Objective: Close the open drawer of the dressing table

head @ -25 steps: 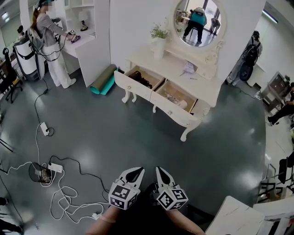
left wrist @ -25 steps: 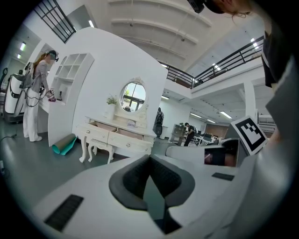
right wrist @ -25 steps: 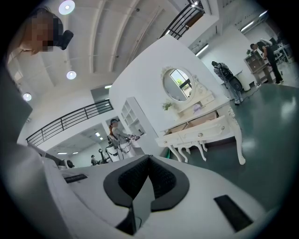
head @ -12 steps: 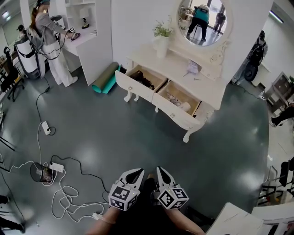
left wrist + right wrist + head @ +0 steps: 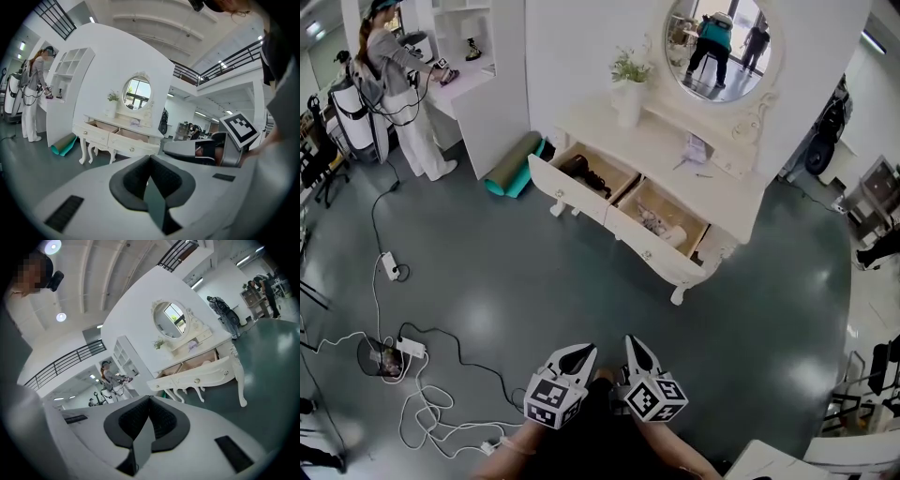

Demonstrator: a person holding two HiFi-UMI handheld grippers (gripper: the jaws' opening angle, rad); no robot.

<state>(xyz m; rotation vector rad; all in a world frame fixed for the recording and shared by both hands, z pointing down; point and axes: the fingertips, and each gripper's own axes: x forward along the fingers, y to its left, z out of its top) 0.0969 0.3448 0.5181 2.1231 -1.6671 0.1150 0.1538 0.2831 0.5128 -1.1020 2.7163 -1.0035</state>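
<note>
Two drawers, the left drawer (image 5: 567, 185) and the right drawer (image 5: 649, 246), stand open on the far dressing table (image 5: 666, 141), so I hold my left gripper (image 5: 575, 351) and right gripper (image 5: 636, 345) near my body, jaws pressed together and empty, I judge only for walking closer.

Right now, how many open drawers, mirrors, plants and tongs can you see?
Open drawers: 2
Mirrors: 1
Plants: 1
Tongs: 2
Total: 6
</note>
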